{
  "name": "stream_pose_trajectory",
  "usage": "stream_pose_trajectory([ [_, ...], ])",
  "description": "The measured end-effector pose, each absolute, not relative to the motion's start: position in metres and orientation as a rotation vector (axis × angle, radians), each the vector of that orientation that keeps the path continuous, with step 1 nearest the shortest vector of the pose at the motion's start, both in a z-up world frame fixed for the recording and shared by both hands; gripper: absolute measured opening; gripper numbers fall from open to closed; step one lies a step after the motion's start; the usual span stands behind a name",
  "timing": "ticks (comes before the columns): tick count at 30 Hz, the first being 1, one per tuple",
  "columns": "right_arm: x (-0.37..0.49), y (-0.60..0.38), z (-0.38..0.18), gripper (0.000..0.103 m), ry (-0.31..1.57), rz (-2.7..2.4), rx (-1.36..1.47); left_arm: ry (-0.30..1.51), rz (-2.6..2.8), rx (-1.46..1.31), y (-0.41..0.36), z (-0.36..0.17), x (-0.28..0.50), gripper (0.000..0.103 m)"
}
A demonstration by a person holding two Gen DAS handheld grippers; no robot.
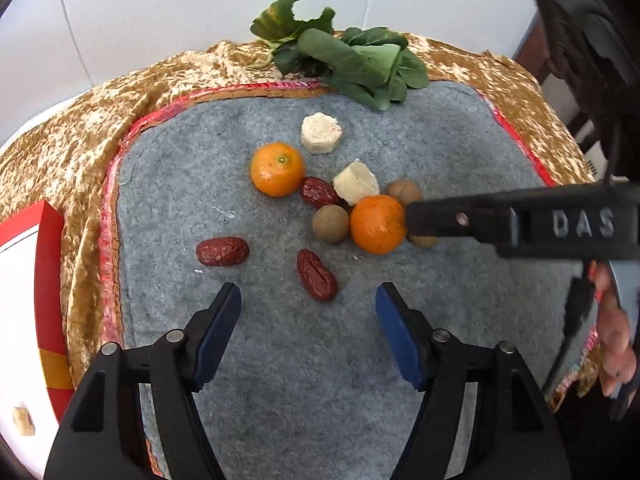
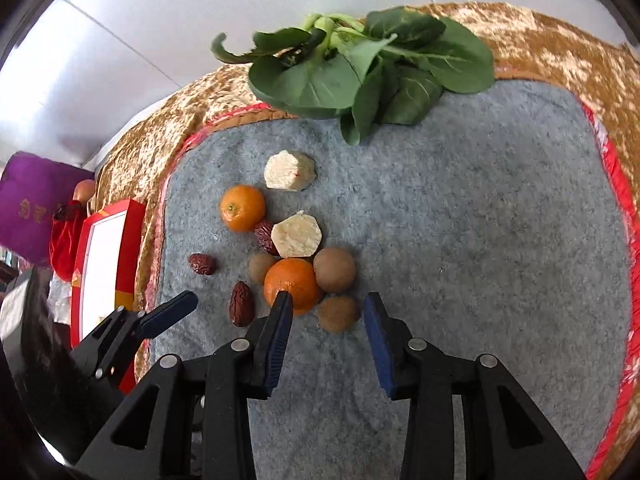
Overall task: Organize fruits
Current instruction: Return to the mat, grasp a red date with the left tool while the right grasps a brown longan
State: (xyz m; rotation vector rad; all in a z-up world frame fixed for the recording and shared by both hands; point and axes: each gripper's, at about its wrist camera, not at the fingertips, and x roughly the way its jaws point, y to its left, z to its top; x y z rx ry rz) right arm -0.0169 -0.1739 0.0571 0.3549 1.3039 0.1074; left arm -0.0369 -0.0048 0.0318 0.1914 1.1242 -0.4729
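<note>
Grey mat [image 1: 280, 360] holds 2 tangerines; both grippers' fingers spread, right gripper [image 2: 328, 308] lettered "DAS"

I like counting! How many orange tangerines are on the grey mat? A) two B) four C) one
A: one tangerine lies near the pale chunk, and a second tangerine sits among the brown round fruits, just ahead of the right gripper.

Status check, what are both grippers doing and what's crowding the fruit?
Left gripper open, above a red date. Right gripper open, around a longan. Orange presses against it, no clean grab.
</note>
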Motion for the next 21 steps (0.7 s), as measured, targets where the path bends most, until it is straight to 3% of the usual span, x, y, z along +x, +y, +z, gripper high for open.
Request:
stream_pose_trajectory([
  [10, -0.012, -0.167, 0.046, 0.038, 1.345, 0.114, 0.309, 1.125, -0.447, 0.2, -0.019, 0.014, -0.017, 0.055],
  [15, -0.01, -0.158, 0.042, 0.037, 1.374, 0.145, 0.285, 1.105, -0.481, 0.224, -0.022, 0.013, -0.019, 0.033],
  [21, -0.009, -0.16, 0.035, 0.026, 1.379, 0.128, 0.291, 1.103, -0.518, 0.209, -0.022, 0.011, -0.015, 0.021],
])
